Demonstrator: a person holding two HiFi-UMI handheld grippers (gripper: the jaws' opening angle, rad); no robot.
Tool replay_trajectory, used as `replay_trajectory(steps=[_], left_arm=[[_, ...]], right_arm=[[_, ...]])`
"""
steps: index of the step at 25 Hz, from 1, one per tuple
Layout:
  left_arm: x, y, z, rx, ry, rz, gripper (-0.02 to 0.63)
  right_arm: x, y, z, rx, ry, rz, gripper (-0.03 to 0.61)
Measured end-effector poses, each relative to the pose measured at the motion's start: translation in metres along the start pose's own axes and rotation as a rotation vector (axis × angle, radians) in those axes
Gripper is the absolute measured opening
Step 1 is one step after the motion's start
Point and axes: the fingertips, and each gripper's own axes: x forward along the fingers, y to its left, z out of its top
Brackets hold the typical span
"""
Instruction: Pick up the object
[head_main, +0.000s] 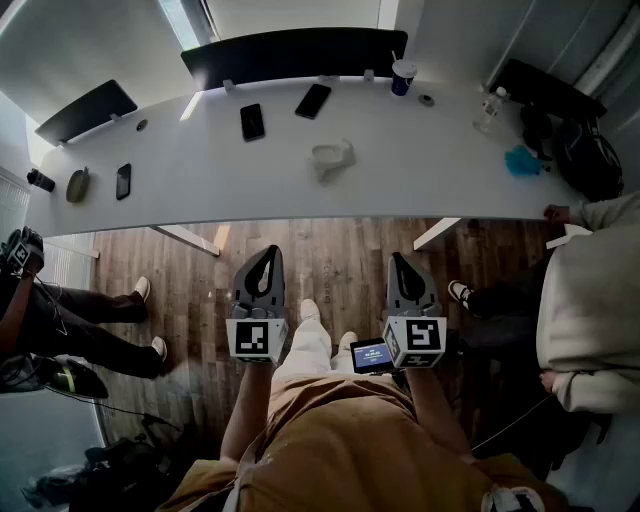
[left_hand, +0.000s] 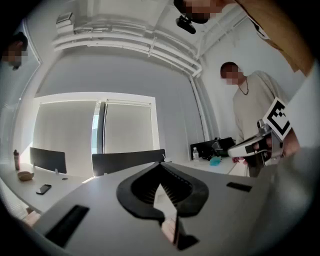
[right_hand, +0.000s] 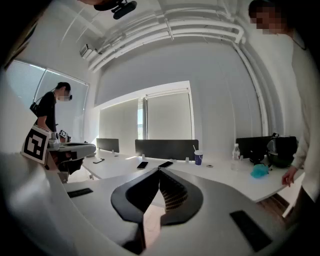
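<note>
In front of the white desk, over the wooden floor, both tools were held short of the desk's near edge. The left tongs were closed, tips together, with nothing between them. The right tongs were likewise closed and empty. The likely target, a pale crumpled-looking object, lay alone near the middle of the desk, well apart from both tongs. Its exact form could not be made out.

Hazards, left to right:
- A dark phone lay far to the left, with a second phone and a third phone behind the target. The task named no specific thing, so a wrong pick was possible.
- Closed tongs would push the target away on arrival; they required opening before the reach.
- A soft or irregular body could deform or slip from a tip-only grip.
- A person in a pale top was near the right tongs; a wide swing on that side risked contact.
</note>
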Motion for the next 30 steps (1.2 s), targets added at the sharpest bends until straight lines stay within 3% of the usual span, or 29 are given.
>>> replay_trajectory(steps=[8,13,28,30], left_arm=[[0.064,0.055,0.002,-0.013,-0.053,-0.054,0.007],[0.088,0.083,0.000,0.009,-0.055,-0.066,0.006],[0.133,0.112,-0.030,-0.014,0.023,-0.048,0.006],[0.148,0.112,-0.024,0.003,0.000,-0.039,0.006]], right_arm=[[0.070,0.022,0.009,-0.003,-0.001,-0.012,0.011],[0.108,0.025,0.003,0.065,0.042,-0.033,0.011],[0.169,0.017,0.004,0.058,0.072,0.009,0.011],[0.182,0.009,0.005,0.054,0.066,0.021,0.011]])
